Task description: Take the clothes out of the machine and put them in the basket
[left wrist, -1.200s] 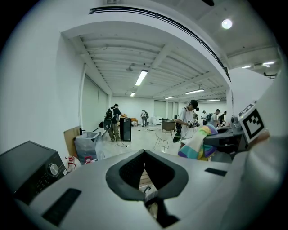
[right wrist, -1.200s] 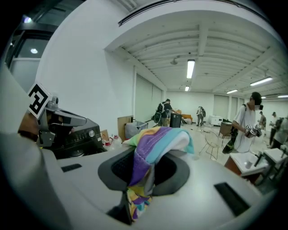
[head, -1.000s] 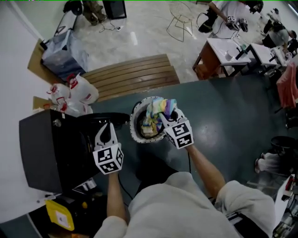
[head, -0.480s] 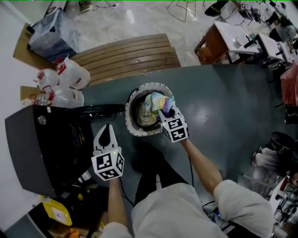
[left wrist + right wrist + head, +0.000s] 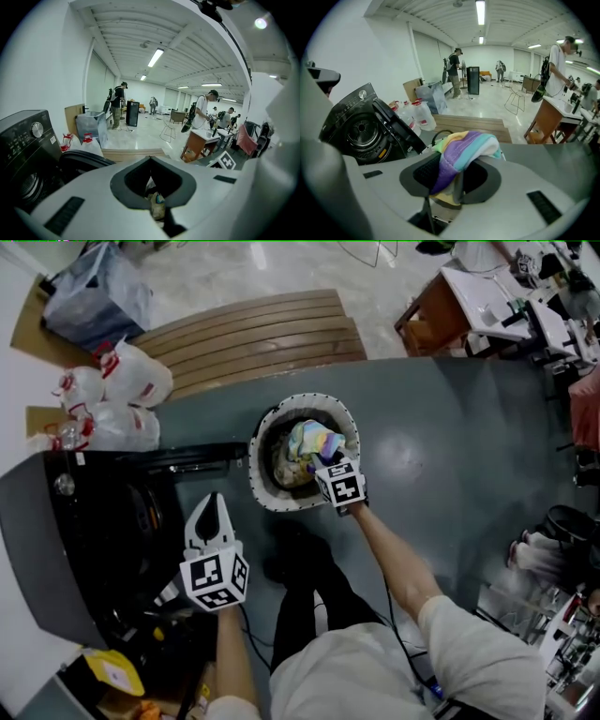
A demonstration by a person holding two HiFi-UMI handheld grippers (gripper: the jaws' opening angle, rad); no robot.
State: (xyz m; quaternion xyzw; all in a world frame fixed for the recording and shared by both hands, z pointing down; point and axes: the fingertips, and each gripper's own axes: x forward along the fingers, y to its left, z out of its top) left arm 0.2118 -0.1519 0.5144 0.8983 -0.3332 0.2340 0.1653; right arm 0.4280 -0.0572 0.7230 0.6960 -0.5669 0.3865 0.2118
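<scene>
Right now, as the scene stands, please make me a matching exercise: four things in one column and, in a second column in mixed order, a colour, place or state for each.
Things:
1. striped cloth
2. basket
3. washing machine
4. plastic bags

Descriptions:
A. black, standing open
B. white, with red handles
C. round, with a white rim
D. inside the basket's rim

Pairs: 1-D, 2-C, 3-A, 4-B

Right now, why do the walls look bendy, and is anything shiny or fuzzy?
Left gripper view: the wide-angle lens bends the ceiling beams and blackens the corners. Right gripper view: same bend; the rainbow-striped cloth near the lens looks soft. Head view: a pale glare sits on the dark floor.
</scene>
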